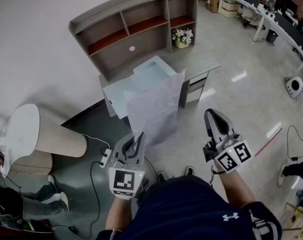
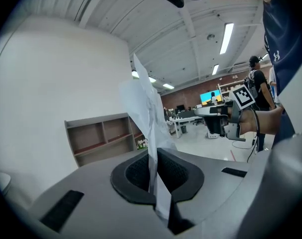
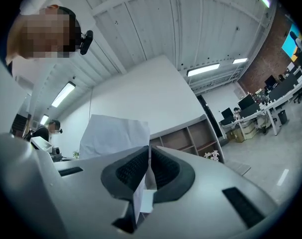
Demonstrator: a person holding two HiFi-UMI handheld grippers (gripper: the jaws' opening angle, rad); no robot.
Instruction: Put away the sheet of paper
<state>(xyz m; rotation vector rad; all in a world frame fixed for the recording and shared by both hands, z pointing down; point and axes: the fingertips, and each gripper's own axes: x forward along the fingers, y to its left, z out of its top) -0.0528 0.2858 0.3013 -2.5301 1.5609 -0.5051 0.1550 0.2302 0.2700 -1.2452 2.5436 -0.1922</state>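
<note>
Over the desk ahead of you, the sheet of paper stands upright in the air, held by its bottom edge in your left gripper. That gripper's 2 jaws are clamped flat on the paper. In the left gripper view the sheet runs down through the slit between the dark ribbed pads and rises out of them, slightly creased and bowed. From the head view, the sheet's upper part overlaps the pale desk top. As far as the views show, the paper touches only the left gripper.

Your right gripper is off to the right of the sheet, apart from it, and points up and forward at about the same height as the left one. Its 2 jaws are pressed together. In the right gripper view a white sliver shows low in the slit between them, and it is not clear what that is. The sheet itself shows beyond the jaws to the left, clear of them.

At the back of the desk a grey shelf unit with open compartments stands against the white wall. 1 small pot of flowers sits on the desk by the unit's right end. Low on your left, a round white-topped stand is on the floor, with a power strip and its cable beside it.
</note>
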